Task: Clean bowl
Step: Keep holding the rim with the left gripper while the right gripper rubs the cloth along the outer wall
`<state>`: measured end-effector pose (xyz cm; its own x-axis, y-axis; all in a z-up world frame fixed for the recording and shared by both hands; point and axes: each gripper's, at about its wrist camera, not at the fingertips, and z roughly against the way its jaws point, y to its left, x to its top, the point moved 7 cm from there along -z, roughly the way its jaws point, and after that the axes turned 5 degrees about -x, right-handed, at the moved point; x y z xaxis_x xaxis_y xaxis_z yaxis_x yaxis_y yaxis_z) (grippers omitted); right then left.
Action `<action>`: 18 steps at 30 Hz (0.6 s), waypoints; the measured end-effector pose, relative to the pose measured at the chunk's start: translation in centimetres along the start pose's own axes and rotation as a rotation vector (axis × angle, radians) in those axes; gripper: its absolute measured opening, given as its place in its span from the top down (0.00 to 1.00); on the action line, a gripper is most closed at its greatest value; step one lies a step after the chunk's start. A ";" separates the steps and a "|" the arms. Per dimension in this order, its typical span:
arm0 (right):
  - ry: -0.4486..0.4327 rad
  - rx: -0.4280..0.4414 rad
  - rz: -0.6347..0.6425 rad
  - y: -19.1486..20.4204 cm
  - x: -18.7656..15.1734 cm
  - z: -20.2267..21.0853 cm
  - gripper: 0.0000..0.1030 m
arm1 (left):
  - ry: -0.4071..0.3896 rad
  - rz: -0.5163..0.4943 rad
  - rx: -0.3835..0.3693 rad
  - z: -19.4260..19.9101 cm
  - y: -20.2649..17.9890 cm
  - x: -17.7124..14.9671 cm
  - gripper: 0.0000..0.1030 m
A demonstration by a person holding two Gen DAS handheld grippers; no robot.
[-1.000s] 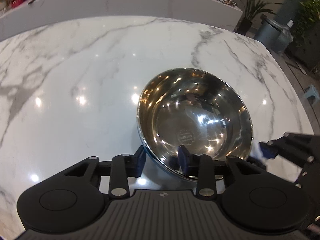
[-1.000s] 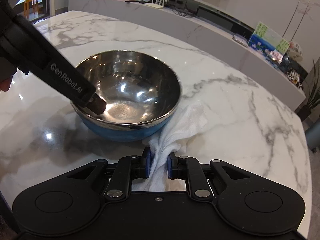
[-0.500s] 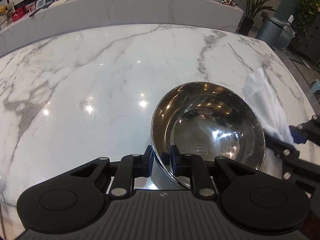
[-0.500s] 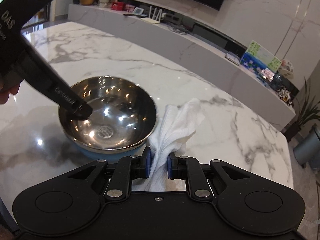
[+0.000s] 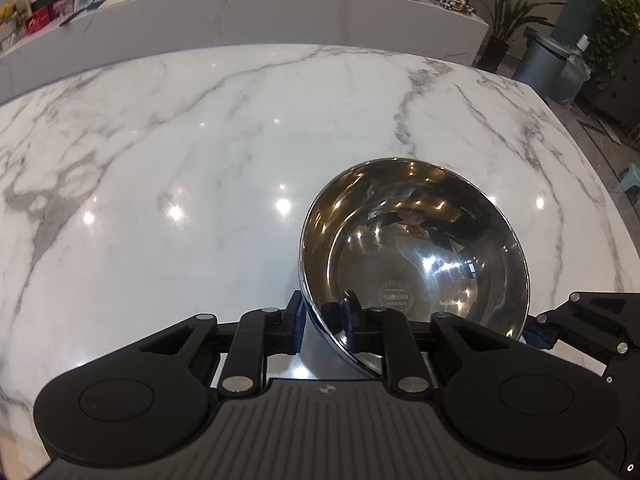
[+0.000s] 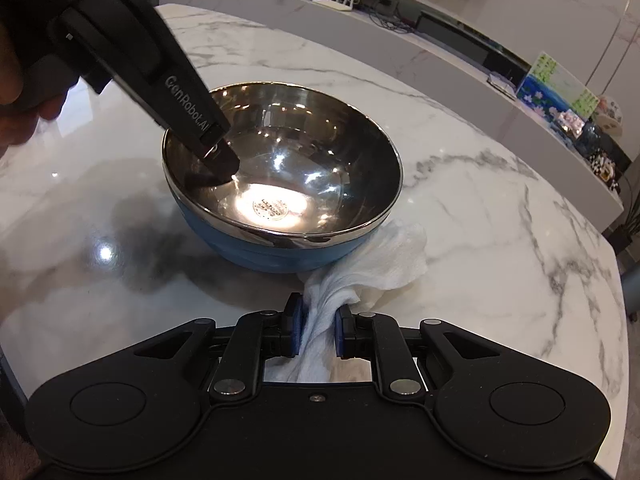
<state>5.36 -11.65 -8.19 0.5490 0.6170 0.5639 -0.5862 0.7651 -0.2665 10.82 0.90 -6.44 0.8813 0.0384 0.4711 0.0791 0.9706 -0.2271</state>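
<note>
A steel bowl (image 5: 416, 256) with a blue outside (image 6: 256, 248) stands on the marble table. My left gripper (image 5: 323, 320) straddles its near rim, one pad outside and one inside against the wall. Its jaws are starting to open, but the pads still look pressed on the rim. Seen from the right wrist, its inner finger (image 6: 218, 160) reaches down inside the bowl. My right gripper (image 6: 316, 332) is shut on a white cloth (image 6: 384, 264), which lies crumpled against the bowl's near right side. In the left wrist view the right gripper (image 5: 538, 336) shows beside the bowl and the cloth is hidden.
The marble table (image 5: 200, 160) ends at the right edge (image 5: 624, 240). A low white counter (image 6: 440, 52) with small items runs behind it. A bin (image 5: 540, 60) and plants stand beyond the far corner. A person's hand (image 6: 16, 120) holds the left gripper.
The left jaws went from wide apart to closed on the bowl's rim. The right gripper lifted back with the cloth, then came down close beside the bowl again.
</note>
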 end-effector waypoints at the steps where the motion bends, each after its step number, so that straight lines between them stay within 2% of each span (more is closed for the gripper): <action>1: 0.001 0.000 -0.001 -0.1 0.0 0.0 0.87 | 0.008 0.014 -0.005 -0.1 0.0 -0.2 0.64; 4: 0.004 -0.002 0.000 -0.1 -0.1 0.0 0.87 | 0.021 0.034 -0.010 -0.4 -0.3 -0.7 0.57; 9: 0.009 0.001 0.007 0.0 0.0 -0.1 0.87 | 0.026 0.014 -0.014 -0.4 -0.7 -0.7 0.57; 13: 0.011 0.001 0.012 -0.2 -0.1 0.1 0.87 | 0.011 -0.035 -0.011 -0.2 -1.0 -0.5 0.70; 18: -0.014 -0.047 -0.015 -1.9 0.2 0.6 0.87 | 0.007 -0.066 0.000 0.1 -0.6 -0.1 0.78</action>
<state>6.24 -13.07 -7.10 0.5493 0.6029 0.5786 -0.5487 0.7825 -0.2944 10.67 0.28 -6.28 0.8773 -0.0277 0.4792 0.1374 0.9711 -0.1954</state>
